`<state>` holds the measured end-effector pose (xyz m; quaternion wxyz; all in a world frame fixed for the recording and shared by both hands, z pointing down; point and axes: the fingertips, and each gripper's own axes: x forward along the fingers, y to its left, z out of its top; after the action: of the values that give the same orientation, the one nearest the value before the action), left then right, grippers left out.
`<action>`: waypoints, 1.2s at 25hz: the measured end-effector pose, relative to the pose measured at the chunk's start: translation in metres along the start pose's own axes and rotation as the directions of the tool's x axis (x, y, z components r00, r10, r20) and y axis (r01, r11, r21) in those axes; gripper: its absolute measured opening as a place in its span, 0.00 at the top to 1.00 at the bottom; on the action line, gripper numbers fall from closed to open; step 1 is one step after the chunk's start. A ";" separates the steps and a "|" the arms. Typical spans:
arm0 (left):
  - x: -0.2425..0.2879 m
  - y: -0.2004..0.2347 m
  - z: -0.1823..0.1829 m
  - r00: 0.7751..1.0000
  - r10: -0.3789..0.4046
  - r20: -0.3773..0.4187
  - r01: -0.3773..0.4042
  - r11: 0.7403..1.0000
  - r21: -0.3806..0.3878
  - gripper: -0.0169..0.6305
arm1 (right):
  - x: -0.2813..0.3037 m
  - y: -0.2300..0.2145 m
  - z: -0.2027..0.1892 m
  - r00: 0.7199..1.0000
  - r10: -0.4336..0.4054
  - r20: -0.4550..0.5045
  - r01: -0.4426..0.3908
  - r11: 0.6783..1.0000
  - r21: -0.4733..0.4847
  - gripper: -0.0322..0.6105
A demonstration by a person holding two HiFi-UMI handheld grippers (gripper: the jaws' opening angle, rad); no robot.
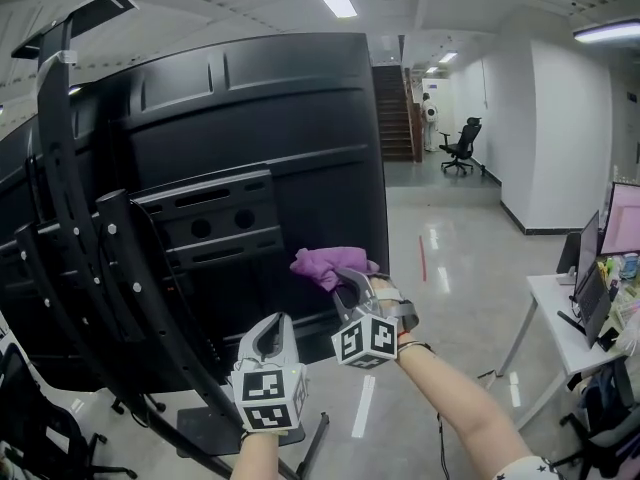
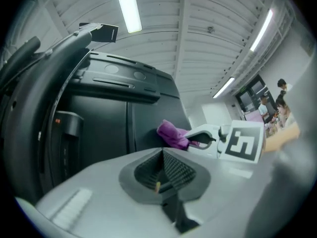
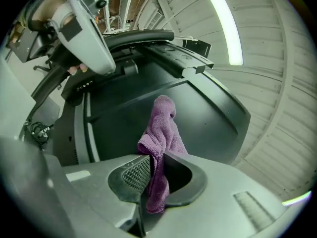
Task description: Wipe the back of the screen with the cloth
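Tongs status: your right tongs [image 3: 152, 176] are pinched on the purple terry cloth [image 3: 161, 128]. The cloth runs down between the ribbed pads [image 3: 133, 175], with a short tail hanging below them and the bigger bunched end sticking out past the tips. Your left tongs [image 2: 163, 175] are pressed together with nothing between them. They sit lower and to the left of the right tongs, clear of the cloth.

Cloth position: in the head view it sits over the lower right part of the large black screen [image 1: 250, 158], whose back panel faces you. It's just inside the panel's right edge, right of the recessed mounting plate [image 1: 215, 218]. The bunched end points at the panel; can't confirm contact from any view. A black metal stand [image 1: 70, 208] crosses the panel's left side with curved arms, left of both tongs.

Off to your right: white desk [image 1: 545, 298] carrying monitors [image 1: 622, 218], well apart from the screen. Black office chair [image 1: 462, 146] far behind.
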<state>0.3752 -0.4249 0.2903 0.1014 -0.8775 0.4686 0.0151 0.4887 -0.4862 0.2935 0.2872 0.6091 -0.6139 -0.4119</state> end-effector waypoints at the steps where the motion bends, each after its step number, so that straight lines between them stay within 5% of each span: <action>1: -0.001 0.000 -0.008 1.000 -0.004 -0.012 0.004 1.000 -0.009 0.96 | -0.003 0.014 -0.007 1.000 0.022 -0.009 -0.022 1.000 0.001 0.87; 7: -0.011 -0.003 -0.054 0.996 -0.022 -0.088 0.020 0.999 -0.029 0.96 | -0.024 0.090 -0.050 0.984 0.156 -0.090 -0.156 0.988 0.005 0.87; 14: -0.019 0.002 -0.070 0.993 -0.017 -0.114 0.008 0.997 -0.080 0.96 | -0.027 0.097 -0.056 0.982 0.157 -0.107 -0.156 0.988 0.014 0.87; 19: -0.044 -0.003 -0.065 0.996 -0.043 -0.077 0.036 0.996 -0.079 0.96 | -0.053 0.085 -0.027 0.994 0.105 -0.008 -0.101 0.970 0.221 0.87; 24: -0.096 0.007 -0.072 0.997 -0.044 -0.060 0.039 0.996 -0.078 0.96 | -0.095 0.105 0.025 0.988 0.109 0.111 -0.149 0.869 0.473 0.87; 30: -0.199 0.075 -0.111 0.981 0.143 -0.130 -0.162 0.976 -0.148 0.96 | -0.142 0.176 0.092 0.955 0.213 0.207 -0.296 0.649 0.701 0.87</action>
<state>0.1943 -0.3241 0.4103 0.0018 -0.8436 0.5370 0.0078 0.3335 -0.3467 0.4196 0.0454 0.5575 -0.8198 -0.1229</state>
